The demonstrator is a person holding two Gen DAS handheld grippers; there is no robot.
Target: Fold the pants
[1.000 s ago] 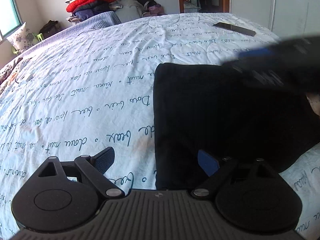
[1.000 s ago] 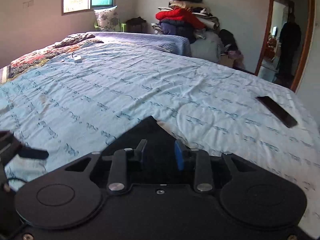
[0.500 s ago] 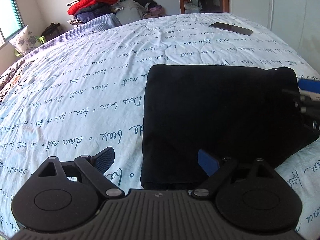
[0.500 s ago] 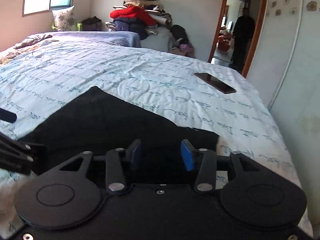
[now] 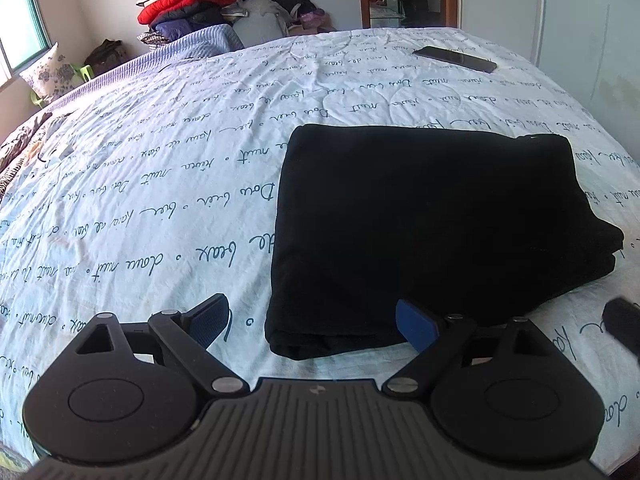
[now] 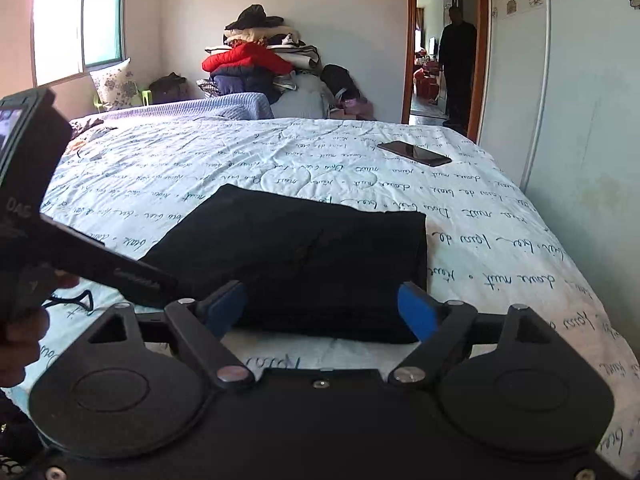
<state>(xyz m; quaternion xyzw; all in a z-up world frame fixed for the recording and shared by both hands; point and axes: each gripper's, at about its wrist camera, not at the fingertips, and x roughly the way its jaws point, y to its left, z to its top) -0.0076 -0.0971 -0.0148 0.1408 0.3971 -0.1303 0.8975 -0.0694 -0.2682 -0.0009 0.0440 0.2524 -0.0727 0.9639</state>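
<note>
Black pants (image 5: pixel 432 224) lie folded into a thick rectangle on the white bed cover with blue script (image 5: pixel 160 208). My left gripper (image 5: pixel 314 326) hovers at the near left corner of the pile, jaws wide open, holding nothing. In the right wrist view the pants (image 6: pixel 304 256) lie just ahead of my right gripper (image 6: pixel 322 310). Its jaws are opening and stand wide, clear of the cloth, with nothing pressed between the blue pads (image 6: pixel 416 312). The left tool's body (image 6: pixel 32 216) and a hand show at the left edge there.
A dark phone (image 5: pixel 454 59) lies on the far right of the bed (image 6: pixel 520 240). A heap of clothes (image 5: pixel 192 4) is piled beyond the bed's far end. A wall (image 6: pixel 592 120) runs along the right side, and a person (image 6: pixel 456 60) stands in the doorway.
My right gripper has let go of the pants, spread its jaws and pulled back toward the near right. The folded pile now lies flat and uncovered. The left gripper stays open.
</note>
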